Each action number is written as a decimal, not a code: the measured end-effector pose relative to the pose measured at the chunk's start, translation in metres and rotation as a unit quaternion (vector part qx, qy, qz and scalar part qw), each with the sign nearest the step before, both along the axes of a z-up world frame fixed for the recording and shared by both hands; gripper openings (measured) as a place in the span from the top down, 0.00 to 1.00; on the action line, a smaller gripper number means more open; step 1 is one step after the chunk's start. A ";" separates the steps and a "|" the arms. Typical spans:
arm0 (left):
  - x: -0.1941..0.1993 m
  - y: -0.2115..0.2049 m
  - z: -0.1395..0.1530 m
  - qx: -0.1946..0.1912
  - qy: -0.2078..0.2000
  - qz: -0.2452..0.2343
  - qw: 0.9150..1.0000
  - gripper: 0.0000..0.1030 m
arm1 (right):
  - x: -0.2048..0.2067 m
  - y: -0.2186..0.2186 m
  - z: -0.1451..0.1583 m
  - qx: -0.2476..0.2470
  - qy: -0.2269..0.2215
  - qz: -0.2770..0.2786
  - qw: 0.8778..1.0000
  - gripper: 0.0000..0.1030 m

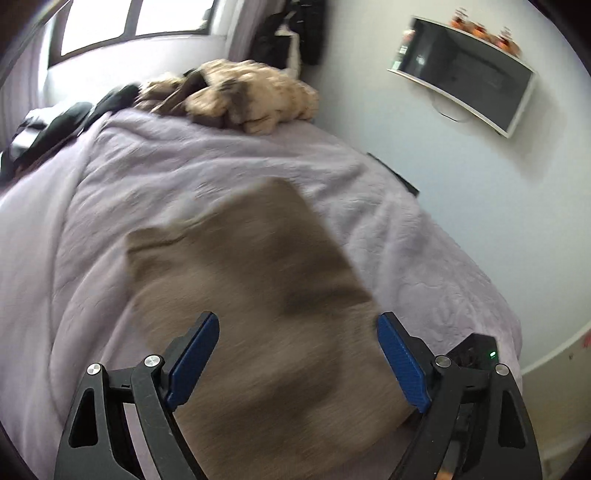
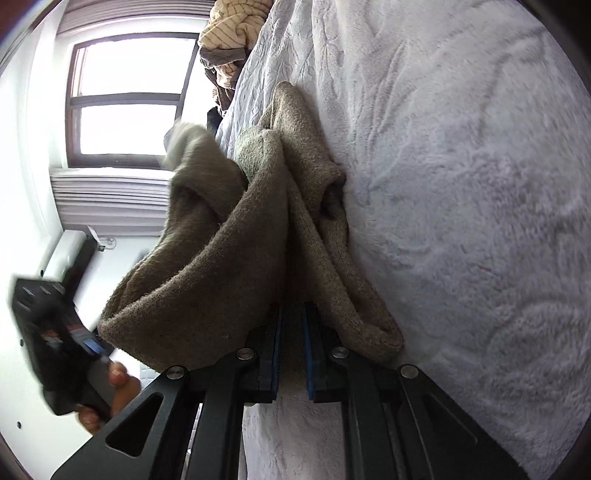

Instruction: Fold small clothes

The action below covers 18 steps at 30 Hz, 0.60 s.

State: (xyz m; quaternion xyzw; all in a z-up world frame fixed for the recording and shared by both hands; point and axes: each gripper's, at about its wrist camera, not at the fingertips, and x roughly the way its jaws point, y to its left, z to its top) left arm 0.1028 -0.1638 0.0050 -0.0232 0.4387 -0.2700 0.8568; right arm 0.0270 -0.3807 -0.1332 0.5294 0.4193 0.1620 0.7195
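Observation:
A brown knitted garment (image 1: 251,266) lies on the lilac bedcover (image 1: 184,177), blurred by motion in the left wrist view. My left gripper (image 1: 297,319) hangs just above its near part, open wide, and its blue pads (image 1: 195,358) touch nothing. In the right wrist view, my right gripper (image 2: 293,310) is shut on a bunched fold of the same garment (image 2: 207,280). It holds that part lifted, so the cloth drapes from the pads against the bedcover (image 2: 461,221). At the lower left of that view, a hand (image 2: 118,384) holds the left gripper's body (image 2: 48,350).
A heap of beige clothes (image 1: 240,96) and dark clothes (image 1: 55,125) lie at the far end of the bed. A television (image 1: 465,70) hangs on the wall to the right. A striped beige pile (image 2: 236,29) and a window (image 2: 129,99) show in the right wrist view.

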 end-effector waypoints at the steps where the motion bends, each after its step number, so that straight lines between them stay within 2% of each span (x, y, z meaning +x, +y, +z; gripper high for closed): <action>1: 0.001 0.013 -0.005 -0.001 0.012 0.011 1.000 0.14 | -0.001 -0.001 -0.001 0.002 -0.001 0.000 1.000 0.86; 4: 0.008 0.049 -0.031 0.003 0.057 0.052 0.997 0.14 | -0.006 -0.005 0.000 0.007 -0.003 -0.002 1.000 0.83; 7: 0.018 0.068 -0.055 -0.003 0.093 0.073 0.993 0.14 | -0.012 -0.011 0.005 0.015 -0.012 -0.018 1.000 0.79; 8: 0.021 0.074 -0.060 -0.006 0.099 0.077 0.992 0.14 | -0.015 -0.016 0.009 0.022 -0.020 -0.024 0.999 0.73; 9: 0.026 0.077 -0.064 -0.012 0.105 0.078 0.991 0.14 | -0.016 -0.022 0.011 0.032 -0.028 -0.029 0.999 0.61; 11: 0.038 0.079 -0.073 -0.023 0.119 0.073 0.990 0.14 | -0.010 -0.033 0.014 0.047 -0.042 -0.029 0.998 0.43; 15: 0.064 0.072 -0.089 -0.035 0.148 0.061 0.986 0.14 | 0.025 -0.051 0.016 0.083 -0.052 -0.013 0.995 0.41; 18: 0.083 0.065 -0.102 -0.039 0.168 0.057 0.983 0.14 | 0.061 -0.055 0.018 0.057 -0.039 0.017 0.997 0.40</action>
